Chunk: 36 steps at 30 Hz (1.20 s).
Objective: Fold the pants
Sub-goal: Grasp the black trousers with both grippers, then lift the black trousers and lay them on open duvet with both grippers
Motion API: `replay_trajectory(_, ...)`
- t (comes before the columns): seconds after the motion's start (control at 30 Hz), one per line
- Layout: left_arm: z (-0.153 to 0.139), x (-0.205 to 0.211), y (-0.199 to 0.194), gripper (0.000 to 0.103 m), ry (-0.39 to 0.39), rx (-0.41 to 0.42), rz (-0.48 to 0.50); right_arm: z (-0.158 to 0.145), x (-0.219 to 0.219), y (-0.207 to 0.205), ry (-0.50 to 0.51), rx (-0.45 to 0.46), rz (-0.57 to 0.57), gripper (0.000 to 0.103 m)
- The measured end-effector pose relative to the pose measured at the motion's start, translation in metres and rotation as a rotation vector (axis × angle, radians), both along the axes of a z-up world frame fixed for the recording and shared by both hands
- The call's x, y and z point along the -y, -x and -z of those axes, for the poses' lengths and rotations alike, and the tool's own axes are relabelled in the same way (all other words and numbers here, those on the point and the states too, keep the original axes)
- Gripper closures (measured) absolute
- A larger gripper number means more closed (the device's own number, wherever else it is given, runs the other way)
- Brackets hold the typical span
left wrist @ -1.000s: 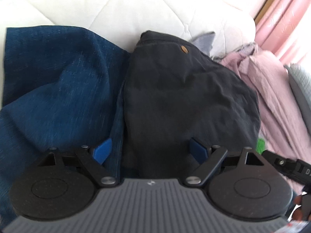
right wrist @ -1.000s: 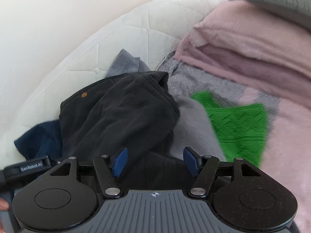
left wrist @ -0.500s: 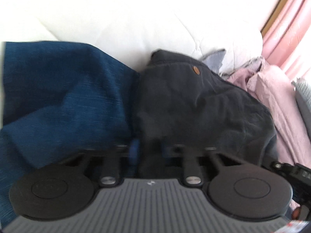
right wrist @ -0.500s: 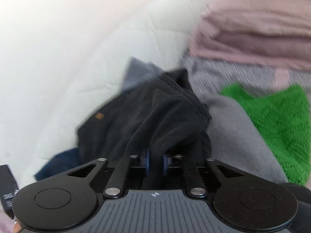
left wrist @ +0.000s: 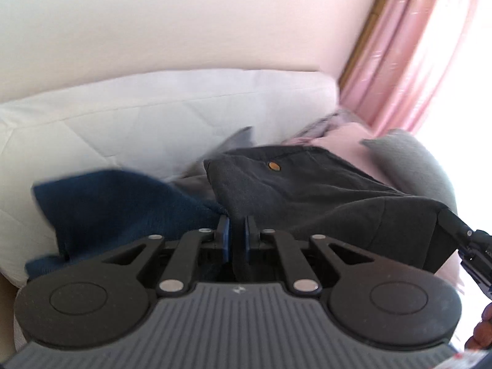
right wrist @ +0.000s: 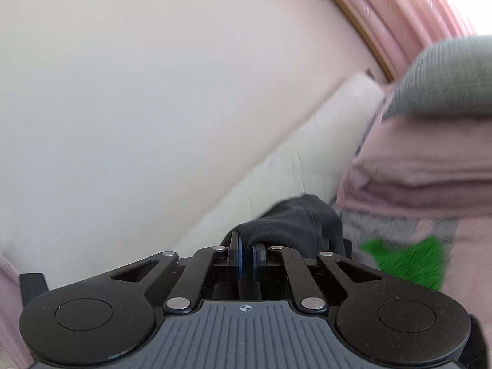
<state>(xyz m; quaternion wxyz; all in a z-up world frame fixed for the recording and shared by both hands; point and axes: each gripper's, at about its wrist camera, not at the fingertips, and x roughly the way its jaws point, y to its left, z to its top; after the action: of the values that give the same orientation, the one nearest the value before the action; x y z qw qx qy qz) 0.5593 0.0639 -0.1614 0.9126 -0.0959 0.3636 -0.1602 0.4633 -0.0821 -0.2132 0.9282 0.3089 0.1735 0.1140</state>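
Dark charcoal pants [left wrist: 307, 196] with a copper button [left wrist: 274, 166] hang lifted above the bed, stretched from left to right across the left wrist view. My left gripper [left wrist: 236, 230] is shut on the pants' cloth, which runs down between its blue pads. The right gripper's black body [left wrist: 470, 246] shows at the right edge of that view, holding the pants' other end. In the right wrist view my right gripper [right wrist: 246, 249] is shut on a bunched fold of the same pants [right wrist: 295, 224], which drapes over its right finger.
A dark blue garment [left wrist: 123, 203] lies left of the pants on the white quilted mattress [left wrist: 123, 123]. Pink bedding [right wrist: 430, 178], a grey pillow [right wrist: 446, 77] and a green knitted piece [right wrist: 412, 261] lie on the right. Pink curtains [left wrist: 415, 46] hang behind.
Both grippers went from open to shut on the dark pants, then rose with them. The pants lifted off the pile and the views tilted up toward the wall.
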Motion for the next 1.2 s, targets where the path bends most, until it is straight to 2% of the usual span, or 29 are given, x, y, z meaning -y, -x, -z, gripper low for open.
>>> replay_trajectory(0.07, -0.013, 0.011, 0.022, 0.090, 0.023, -0.015, 0.013, -0.019, 0.010, 0.026, 0.008, 0.015, 0.029, 0.101)
replay_trajectory(0.13, -0.017, 0.019, 0.041, 0.075, 0.031, -0.029, 0.019, -0.036, 0.022, 0.057, -0.001, 0.040, 0.052, 0.101)
replay_trajectory(0.17, -0.017, 0.022, 0.053, 0.073, 0.031, -0.042, 0.015, -0.043, 0.028, 0.073, 0.002, 0.049, 0.066, 0.101)
replay_trajectory(0.33, -0.026, 0.023, 0.115, 0.072, 0.067, -0.103, -0.010, -0.069, 0.064, 0.151, -0.001, 0.068, 0.143, 0.101)
replay_trajectory(0.4, -0.035, 0.035, 0.133, 0.072, -0.023, -0.098, -0.017, -0.081, 0.076, 0.183, 0.005, 0.077, 0.178, 0.101)
replay_trajectory(0.43, -0.040, 0.049, 0.141, 0.072, -0.128, -0.096, -0.019, -0.089, 0.082, 0.199, 0.007, 0.086, 0.197, 0.101)
replay_trajectory(0.47, -0.043, 0.057, 0.148, 0.072, -0.198, -0.099, -0.030, -0.097, 0.088, 0.216, 0.007, 0.096, 0.216, 0.101)
replay_trajectory(0.5, -0.047, 0.064, 0.155, 0.072, -0.234, -0.096, -0.041, -0.106, 0.095, 0.233, 0.009, 0.106, 0.242, 0.101)
replay_trajectory(0.57, -0.061, 0.075, 0.173, 0.072, -0.192, -0.087, -0.026, -0.124, 0.113, 0.270, 0.008, 0.141, 0.306, 0.101)
replay_trajectory(0.6, -0.069, 0.079, 0.184, 0.072, -0.103, -0.090, 0.012, -0.135, 0.124, 0.294, 0.001, 0.164, 0.338, 0.101)
replay_trajectory(0.67, -0.080, 0.089, 0.202, 0.064, 0.035, -0.124, 0.050, -0.157, 0.146, 0.346, -0.004, 0.226, 0.414, 0.101)
replay_trajectory(0.7, -0.084, 0.098, 0.213, 0.063, 0.055, -0.123, 0.062, -0.167, 0.158, 0.375, 0.007, 0.260, 0.462, 0.101)
replay_trajectory(0.77, -0.088, 0.118, 0.241, 0.062, 0.029, -0.094, 0.096, -0.180, 0.178, 0.438, 0.020, 0.303, 0.570, 0.101)
replay_trajectory(0.83, -0.085, 0.139, 0.272, 0.060, 0.008, -0.090, 0.139, -0.181, 0.195, 0.512, 0.070, 0.300, 0.737, 0.101)
replay_trajectory(0.9, -0.072, 0.163, 0.306, 0.060, 0.000, -0.120, 0.202, -0.174, 0.204, 0.573, 0.193, 0.227, 0.891, 0.101)
replay_trajectory(0.93, -0.062, 0.175, 0.322, 0.060, -0.008, -0.139, 0.230, -0.166, 0.210, 0.596, 0.238, 0.163, 0.931, 0.096)
replay_trajectory(0.97, -0.052, 0.190, 0.340, 0.060, -0.020, -0.164, 0.264, -0.155, 0.221, 0.612, 0.254, 0.063, 0.926, 0.089)
replay_trajectory(1.0, -0.041, 0.204, 0.358, 0.060, -0.038, -0.189, 0.291, -0.142, 0.234, 0.620, 0.234, -0.064, 0.879, 0.067)
replay_trajectory(1.03, -0.029, 0.218, 0.374, 0.060, -0.058, -0.222, 0.317, -0.122, 0.251, 0.630, 0.168, -0.240, 0.822, 0.056)
replay_trajectory(1.07, -0.019, 0.233, 0.391, 0.060, -0.076, -0.258, 0.350, -0.100, 0.264, 0.637, 0.094, -0.397, 0.795, 0.056)
replay_trajectory(1.1, -0.010, 0.246, 0.407, 0.060, -0.092, -0.287, 0.391, -0.079, 0.274, 0.649, 0.024, -0.516, 0.769, 0.056)
replay_trajectory(1.13, -0.002, 0.258, 0.423, 0.059, -0.111, -0.311, 0.432, -0.058, 0.283, 0.665, -0.053, -0.607, 0.743, 0.056)
replay_trajectory(1.2, 0.010, 0.276, 0.456, 0.058, -0.160, -0.353, 0.499, -0.036, 0.292, 0.695, -0.135, -0.727, 0.721, 0.056)
